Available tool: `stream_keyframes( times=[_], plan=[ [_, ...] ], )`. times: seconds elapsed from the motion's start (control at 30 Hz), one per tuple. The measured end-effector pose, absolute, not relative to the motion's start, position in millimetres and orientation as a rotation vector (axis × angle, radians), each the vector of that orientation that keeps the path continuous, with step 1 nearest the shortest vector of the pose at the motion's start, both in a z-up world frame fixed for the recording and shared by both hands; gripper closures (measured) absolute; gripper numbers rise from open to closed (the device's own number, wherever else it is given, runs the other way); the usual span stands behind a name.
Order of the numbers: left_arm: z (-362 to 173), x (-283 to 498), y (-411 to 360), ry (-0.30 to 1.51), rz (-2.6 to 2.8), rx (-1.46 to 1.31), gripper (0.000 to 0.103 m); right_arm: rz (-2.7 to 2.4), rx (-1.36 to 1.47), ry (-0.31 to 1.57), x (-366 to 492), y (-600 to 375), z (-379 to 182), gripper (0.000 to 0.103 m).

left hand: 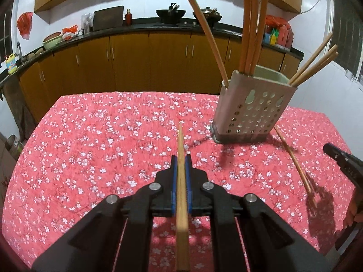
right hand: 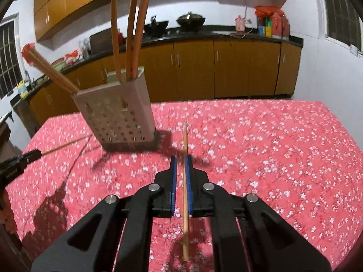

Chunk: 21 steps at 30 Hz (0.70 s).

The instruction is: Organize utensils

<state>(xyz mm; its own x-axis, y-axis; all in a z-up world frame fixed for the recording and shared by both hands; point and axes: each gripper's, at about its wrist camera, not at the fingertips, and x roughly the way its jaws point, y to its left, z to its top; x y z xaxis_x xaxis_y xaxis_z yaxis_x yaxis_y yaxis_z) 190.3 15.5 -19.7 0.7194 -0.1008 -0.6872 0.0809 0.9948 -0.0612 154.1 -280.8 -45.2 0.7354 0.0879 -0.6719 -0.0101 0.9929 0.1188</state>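
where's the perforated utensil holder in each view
Left wrist: utensil holder stands right of centre, beyond the left hand-held gripper.
Right wrist: utensil holder sits left of centre, tilted by the lens.
Shared landmark: the black wok on the back counter.

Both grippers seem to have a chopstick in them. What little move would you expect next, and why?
Probably the left gripper carries its chopstick toward the holder and tips it upright. It is clamped flat along the fingers, while the holder's chopsticks stand on end. The right gripper would likely follow.
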Motion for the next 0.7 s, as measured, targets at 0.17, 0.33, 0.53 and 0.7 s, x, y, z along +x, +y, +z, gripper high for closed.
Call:
stream_keyframes(
  times=[0.17,0.33,0.53,0.7],
  plan=[
    [-45,190,18,0.81,-0.111,-0.048,0.093,0.059,0.142,0.861,157,-287,-80,0.084],
    [-61,193,23,0.834,-0.108,-0.066,0.086,0.063,0.144,0.905,156,-286,-98,0.084],
    [-77,193,16,0.866,-0.097,-0.029,0.081,0.062,0.112,0.914,153,-279,-108,0.084],
    [-81,186,22,0.853,-0.082,-0.045,0.081,0.064,0.093,0.909,147,-279,-107,0.084]
  ],
)
